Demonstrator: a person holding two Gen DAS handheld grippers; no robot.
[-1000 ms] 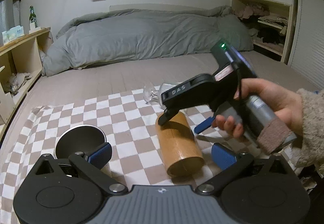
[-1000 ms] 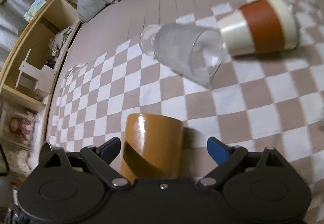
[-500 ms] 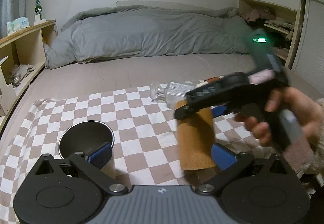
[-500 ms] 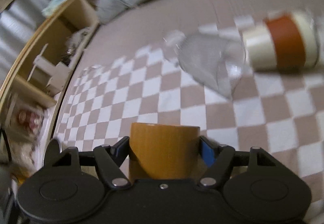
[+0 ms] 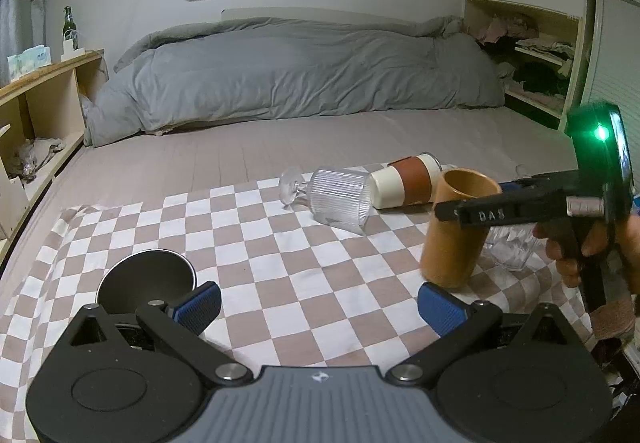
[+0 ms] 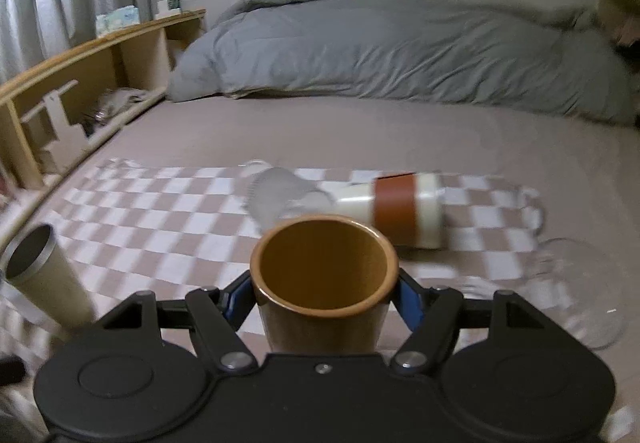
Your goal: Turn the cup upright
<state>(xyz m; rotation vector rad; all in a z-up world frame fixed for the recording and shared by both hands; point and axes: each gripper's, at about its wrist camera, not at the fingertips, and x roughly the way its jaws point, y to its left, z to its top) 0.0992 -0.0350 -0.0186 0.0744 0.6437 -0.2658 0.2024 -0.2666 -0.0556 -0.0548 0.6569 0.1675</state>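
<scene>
A brown cup stands nearly upright, mouth up, on the checkered cloth. My right gripper is shut on the brown cup, its blue pads against the sides below the rim. In the left wrist view the right gripper's black finger crosses the cup's upper part. My left gripper is open and empty, low over the cloth, left of the cup.
A ribbed clear glass and a cream cup with a brown band lie on their sides behind. A clear glass sits right of the brown cup. A steel tumbler stands at left. Wooden shelves line the left.
My right gripper closed on the brown cup, which lay on its side, and turned it mouth up while carrying it to the right. The left gripper stayed open.
</scene>
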